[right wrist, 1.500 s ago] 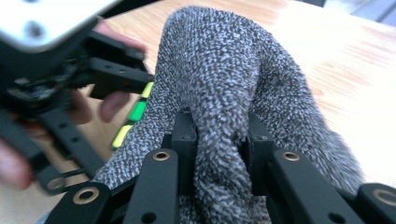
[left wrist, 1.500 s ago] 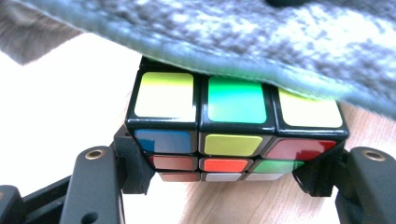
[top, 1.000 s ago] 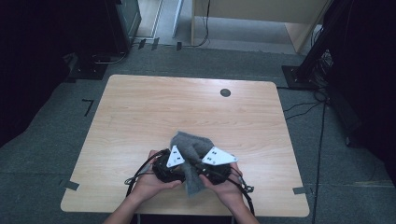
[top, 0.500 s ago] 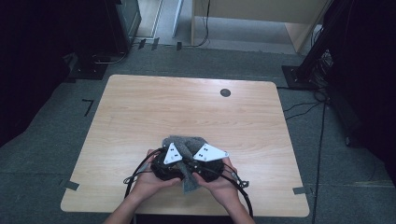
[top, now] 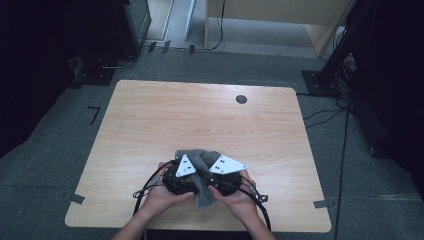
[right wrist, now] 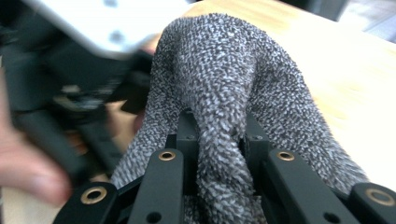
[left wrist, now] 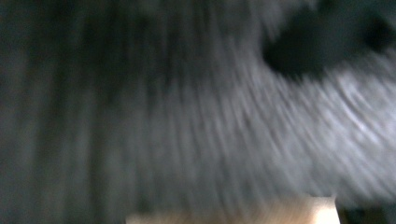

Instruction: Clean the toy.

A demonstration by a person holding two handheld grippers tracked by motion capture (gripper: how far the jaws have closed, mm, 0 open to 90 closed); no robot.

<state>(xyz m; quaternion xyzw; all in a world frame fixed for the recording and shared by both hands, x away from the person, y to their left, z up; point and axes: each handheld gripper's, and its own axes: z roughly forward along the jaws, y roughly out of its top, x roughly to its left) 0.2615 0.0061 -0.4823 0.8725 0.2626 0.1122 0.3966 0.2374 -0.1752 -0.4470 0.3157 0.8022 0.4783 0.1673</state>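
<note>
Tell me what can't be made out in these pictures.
- Left gripper view: motion blur, grey cloth against the lens; its jaws can't be picked out.
- High view: plates and hands cover the jaw tips of the left gripper and right gripper.
- Right gripper view: the cloth hides the pads; the other gripper is blurred.

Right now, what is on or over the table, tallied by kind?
Grey knitted cloth: 1
Hand-held grippers: 2, the left gripper and the right gripper
Round dark cap in the table: 1
Total: 4
</note>
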